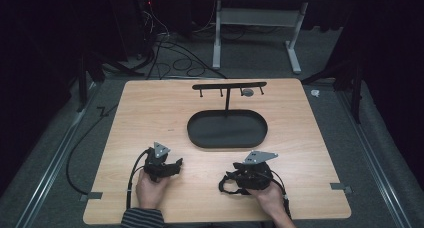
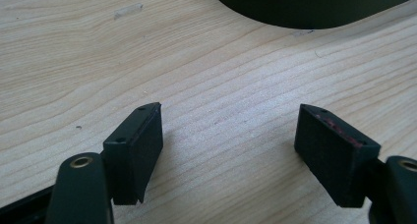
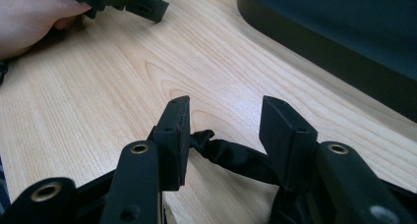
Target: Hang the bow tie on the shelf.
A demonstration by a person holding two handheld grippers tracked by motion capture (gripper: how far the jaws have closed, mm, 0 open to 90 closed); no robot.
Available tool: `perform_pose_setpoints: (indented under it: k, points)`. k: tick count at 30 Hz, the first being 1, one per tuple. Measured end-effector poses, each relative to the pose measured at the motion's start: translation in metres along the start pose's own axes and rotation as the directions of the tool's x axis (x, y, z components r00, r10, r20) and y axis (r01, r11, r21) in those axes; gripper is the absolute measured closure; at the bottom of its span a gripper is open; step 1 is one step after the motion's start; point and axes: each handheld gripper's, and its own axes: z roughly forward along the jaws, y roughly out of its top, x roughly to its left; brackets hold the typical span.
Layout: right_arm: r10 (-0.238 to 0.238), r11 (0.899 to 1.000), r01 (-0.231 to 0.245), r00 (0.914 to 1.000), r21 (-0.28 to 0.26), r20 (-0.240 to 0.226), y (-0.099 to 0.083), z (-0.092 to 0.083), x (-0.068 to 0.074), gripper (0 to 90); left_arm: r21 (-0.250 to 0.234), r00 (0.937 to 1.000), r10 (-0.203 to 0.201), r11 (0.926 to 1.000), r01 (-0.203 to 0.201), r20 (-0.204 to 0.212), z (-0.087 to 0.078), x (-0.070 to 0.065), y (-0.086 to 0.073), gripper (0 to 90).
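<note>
A person's left hand holds my left gripper on the wooden table, near its front left. In the left gripper view its jaws stand wide apart over bare wood, so the left gripper is open and holds nothing. My right gripper lies at the front right, pointing left. A black cloth-wrapped cord lies on the table between its jaws. The pads stand clear of it and the right gripper is open. The left gripper and its hand show farther off.
A black oval tray sits at the table's middle, just beyond both grippers, also seen as a dark rim and wall. A black T-shaped rack with hooks rises behind it, with a small grey piece on one hook.
</note>
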Motion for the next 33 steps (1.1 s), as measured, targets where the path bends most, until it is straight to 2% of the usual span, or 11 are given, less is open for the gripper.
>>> perform_pose_setpoints:
  k: [7, 18, 28, 33]
  points:
    - [-0.017, 1.0, 0.017, 0.9998, 0.023, -0.014, 0.0, 0.008, 0.002, 57.1, 0.0, 1.0, 0.0, 1.0, 0.0, 0.0, 0.0, 0.0, 0.0, 26.9]
    - [-0.016, 0.998, 0.017, 0.9997, 0.053, -0.016, -0.004, 0.016, 0.001, 58.5, 0.0, 1.0, 0.0, 1.0, 0.0, 0.0, 0.0, 0.0, 0.0, 26.9]
    - [-0.012, 0.997, 0.013, 0.9998, 0.073, -0.018, -0.011, 0.024, -0.003, 61.6, 0.001, 1.0, 0.0, 1.0, 0.0, 0.0, 0.0, 0.0, 0.0, 26.9]
    - [-0.024, 0.995, 0.025, 0.9996, 0.098, -0.011, -0.013, 0.027, -0.003, 66.2, 0.001, 1.0, 0.0, 1.0, 0.0, 0.001, 0.0, 0.0, 0.0, 26.8]
